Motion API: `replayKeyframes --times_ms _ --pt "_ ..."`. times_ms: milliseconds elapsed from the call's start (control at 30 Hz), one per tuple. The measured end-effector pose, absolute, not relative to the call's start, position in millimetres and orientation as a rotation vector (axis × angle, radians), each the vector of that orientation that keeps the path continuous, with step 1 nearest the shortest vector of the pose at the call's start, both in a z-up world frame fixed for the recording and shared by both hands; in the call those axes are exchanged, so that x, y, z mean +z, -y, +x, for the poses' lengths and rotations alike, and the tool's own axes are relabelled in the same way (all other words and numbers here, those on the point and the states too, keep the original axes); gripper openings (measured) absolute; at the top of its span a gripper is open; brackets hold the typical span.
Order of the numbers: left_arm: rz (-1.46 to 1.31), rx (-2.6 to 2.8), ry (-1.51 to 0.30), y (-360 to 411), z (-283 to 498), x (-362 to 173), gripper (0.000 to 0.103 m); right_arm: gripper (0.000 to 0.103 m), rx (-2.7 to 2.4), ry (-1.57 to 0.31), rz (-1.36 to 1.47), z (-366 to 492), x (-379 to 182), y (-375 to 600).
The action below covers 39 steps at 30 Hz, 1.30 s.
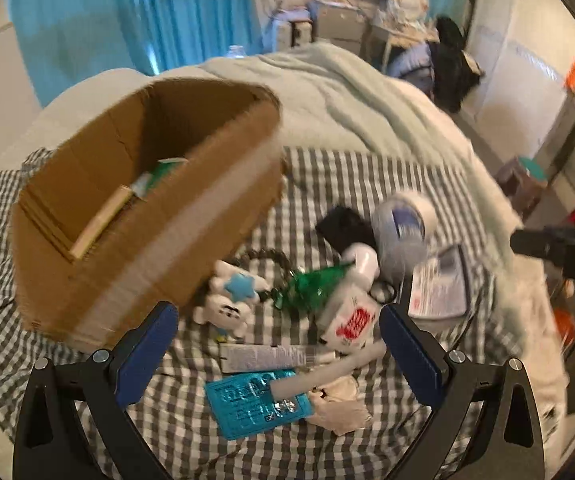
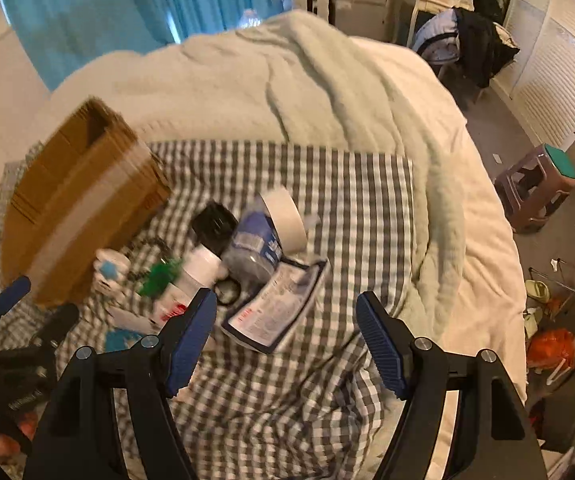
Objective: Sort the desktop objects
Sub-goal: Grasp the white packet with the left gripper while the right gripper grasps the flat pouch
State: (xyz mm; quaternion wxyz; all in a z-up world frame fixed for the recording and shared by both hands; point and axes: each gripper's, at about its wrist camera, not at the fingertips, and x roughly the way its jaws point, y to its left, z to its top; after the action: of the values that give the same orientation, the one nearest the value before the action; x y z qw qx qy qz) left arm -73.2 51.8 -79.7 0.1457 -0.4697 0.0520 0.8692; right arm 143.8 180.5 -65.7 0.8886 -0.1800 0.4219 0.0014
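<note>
A pile of small objects lies on a grey checked cloth: a white plush with a blue star, a green plastic piece, a white box with red print, a teal blister pack, a tape roll, a black object and a printed pouch. An open cardboard box stands at the left with some items inside. My left gripper is open and empty above the pile. My right gripper is open and empty, near the pouch.
A pale green blanket covers the bed behind the cloth. A stool and floor clutter lie to the right of the bed. Blue curtains hang at the back. The left gripper shows at the right wrist view's lower left.
</note>
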Motion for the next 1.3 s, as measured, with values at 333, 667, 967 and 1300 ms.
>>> replayKeyframes --times_ms 333,667,967,1300 --pt "-1.321 2.474 -0.262 -94.6 -76.0 -132.2 0.103 0.072 -0.029 -1.018 -0.255 173.9 -117.4 -158.2" --pt "-1.370 2.395 -0.318 -112.5 -80.7 -158.8 0.072 0.051 -0.055 -1.139 -0.091 200.2 -153.6 -130.4" --pt "-1.402 2.300 -0.337 -111.2 -72.1 -159.7 0.017 0.009 -0.017 -1.155 -0.103 193.2 -148.2 -140.9" --pt "-1.359 2.243 -0.249 -99.8 -53.1 -118.0 0.005 0.006 -0.021 -1.055 -0.230 162.0 -92.6 -166.0"
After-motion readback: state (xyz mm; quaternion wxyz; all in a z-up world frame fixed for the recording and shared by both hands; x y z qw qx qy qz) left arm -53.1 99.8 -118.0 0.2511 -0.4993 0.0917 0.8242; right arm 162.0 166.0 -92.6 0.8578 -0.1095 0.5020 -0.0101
